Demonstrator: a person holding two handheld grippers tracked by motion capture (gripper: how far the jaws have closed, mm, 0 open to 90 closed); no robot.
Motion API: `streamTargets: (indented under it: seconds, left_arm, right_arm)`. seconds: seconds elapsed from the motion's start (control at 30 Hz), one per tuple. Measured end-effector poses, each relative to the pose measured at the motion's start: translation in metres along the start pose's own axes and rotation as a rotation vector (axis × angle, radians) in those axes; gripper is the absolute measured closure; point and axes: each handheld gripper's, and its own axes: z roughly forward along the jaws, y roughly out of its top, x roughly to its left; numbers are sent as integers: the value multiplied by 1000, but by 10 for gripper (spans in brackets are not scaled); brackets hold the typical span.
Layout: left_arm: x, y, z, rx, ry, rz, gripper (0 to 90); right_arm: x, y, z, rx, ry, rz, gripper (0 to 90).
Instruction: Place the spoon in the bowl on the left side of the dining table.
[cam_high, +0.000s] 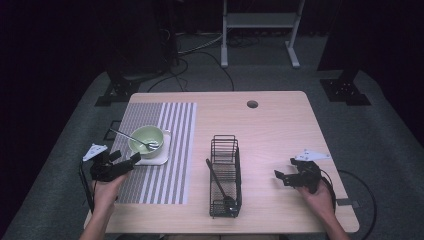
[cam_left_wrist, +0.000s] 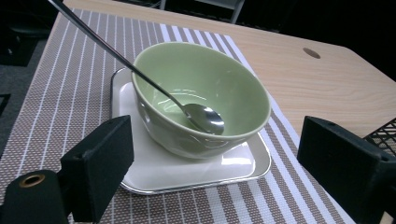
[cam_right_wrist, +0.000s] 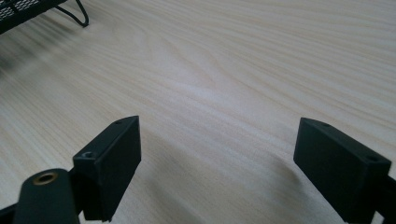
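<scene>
Left hand-held gripper (cam_left_wrist: 215, 163) gapes near bowl (cam_left_wrist: 201, 93).

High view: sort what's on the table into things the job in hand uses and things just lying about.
In use:
- green bowl
- spoon resting in the bowl
- white tray under the bowl
- left claw, open, facing the bowl

Lying about:
- wire basket with a dark utensil inside
- striped placemat
- right claw, open over bare table
</scene>
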Motion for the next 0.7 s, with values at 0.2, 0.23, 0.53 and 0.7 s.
streamTargets:
  seconds: [0.2, 0.23, 0.53, 0.7]
  left_arm:
    - [-5, 0, 1, 5, -13, 10, 100]
    - [-6, 0, 1, 6, -14, 14, 99]
    - [-16, -1, 4, 12, -38, 34, 99]
    - [-22, 0, 5, 15, -52, 49, 99]
  right_arm:
    - [0, 0, 0, 0, -2, -2, 140]
    - [0, 0, 0, 0, -1, -2, 140]
    - [0, 0, 0, -1, -1, -1, 140]
    - [0, 0, 0, 2, -3, -4, 140]
